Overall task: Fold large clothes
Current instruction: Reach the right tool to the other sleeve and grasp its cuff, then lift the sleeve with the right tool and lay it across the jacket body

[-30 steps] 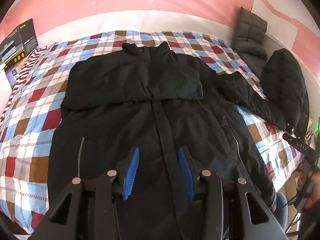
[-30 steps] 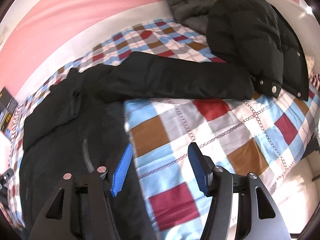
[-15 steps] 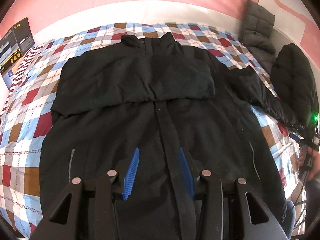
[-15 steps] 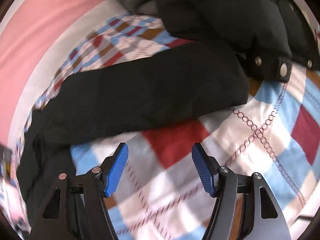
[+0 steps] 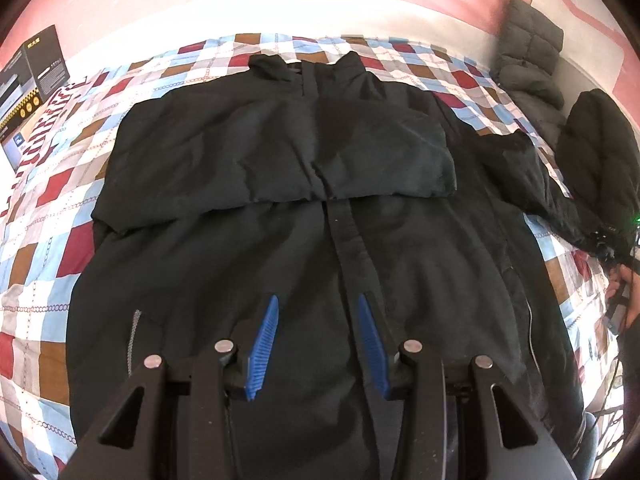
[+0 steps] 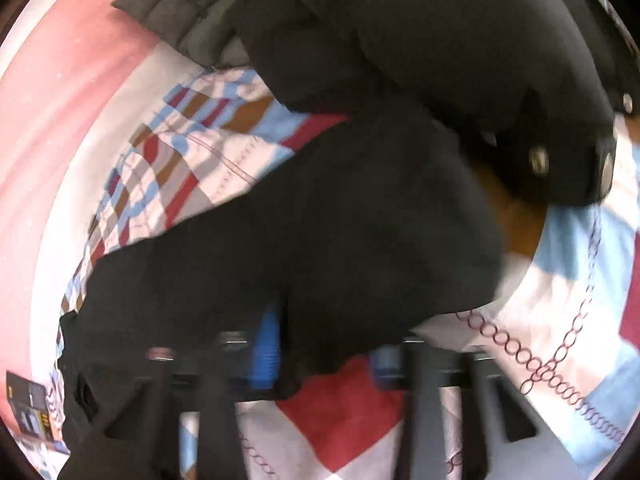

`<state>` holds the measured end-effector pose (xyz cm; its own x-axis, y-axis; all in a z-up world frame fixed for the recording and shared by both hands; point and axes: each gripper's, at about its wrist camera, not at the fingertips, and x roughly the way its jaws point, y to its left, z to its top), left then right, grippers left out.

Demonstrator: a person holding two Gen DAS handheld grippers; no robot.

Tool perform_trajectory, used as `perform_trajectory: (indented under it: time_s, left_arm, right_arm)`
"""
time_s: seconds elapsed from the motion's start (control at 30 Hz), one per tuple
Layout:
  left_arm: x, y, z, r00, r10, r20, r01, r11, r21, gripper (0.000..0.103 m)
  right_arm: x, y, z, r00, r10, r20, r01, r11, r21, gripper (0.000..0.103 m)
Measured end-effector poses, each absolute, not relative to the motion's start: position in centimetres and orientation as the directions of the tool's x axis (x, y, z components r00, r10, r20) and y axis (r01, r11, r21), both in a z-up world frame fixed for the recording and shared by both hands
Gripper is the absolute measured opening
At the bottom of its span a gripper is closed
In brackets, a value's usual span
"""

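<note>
A large black jacket (image 5: pixel 312 232) lies face up on a checked bedspread (image 5: pixel 52 216), collar at the far side. One sleeve is folded across its chest. The other sleeve (image 5: pixel 532 184) stretches out to the right. My left gripper (image 5: pixel 316 340) is open and empty above the jacket's lower front. In the right wrist view the outstretched sleeve (image 6: pixel 340 240) fills the middle. My right gripper (image 6: pixel 326 354) is open, blurred, with the sleeve's edge between its blue pads (image 6: pixel 266 344).
A second black puffy coat (image 6: pixel 460 52) with snap buttons lies just beyond the sleeve end; it also shows in the left wrist view (image 5: pixel 596 152). A grey quilted garment (image 5: pixel 532 64) leans at the back right. A dark box (image 5: pixel 32 76) stands at the far left.
My right gripper has moved forward onto the outstretched sleeve, which now lies between its pads. My left gripper has crept slightly forward over the jacket, still open.
</note>
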<state>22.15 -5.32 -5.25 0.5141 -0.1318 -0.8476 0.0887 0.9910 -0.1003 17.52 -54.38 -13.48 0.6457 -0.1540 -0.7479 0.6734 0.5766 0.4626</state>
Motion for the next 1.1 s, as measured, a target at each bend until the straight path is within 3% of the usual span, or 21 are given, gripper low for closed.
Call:
perform_trajectory:
  time_s: [0.07,0.27,0.4,0.6,0.83,1.1]
  left_arm:
    - [22.0,-4.8,-5.1,0.520,-0.131,-0.844,0.080,0.991,-0.105,0.044]
    - [21.3,-2.4,-4.4,0.543,-0.134,-0.829,0.043,0.990,-0.132,0.044]
    - [21.1,-0.8,-3.9,0.560,-0.123,-0.819,0.025,0.991,-0.131,0.044]
    - [22.7,1.6,-3.4,0.588,-0.074,-0.806,0.020,0.997,-0.077,0.044]
    - [25.1,4.7,-3.3,0.615,-0.044,-0.787,-0.025,0.997,-0.075,0.044]
    - [26.0,6.9,-5.0,0.606,-0.043,-0.794,-0.069,0.992,-0.107,0.044]
  right_arm:
    - [17.6,-53.6,-11.4,0.666,-0.172,-0.726,0.650,0.613,0.450,0.017]
    - [18.1,-49.0,-2.0,0.778,-0.171,-0.604,0.498,0.754,0.428,0.016]
    - [19.8,-44.2,4.6,0.848,-0.105,-0.520,0.352,0.844,0.405,0.016]
    - [22.6,-35.7,9.7,0.887,0.039,-0.460,0.152,0.916,0.371,0.016]
    - [26.6,-25.4,9.4,0.842,0.198,-0.503,-0.040,0.951,0.307,0.016]
    - [30.8,-15.2,3.7,0.717,0.332,-0.613,-0.202,0.941,0.272,0.016]
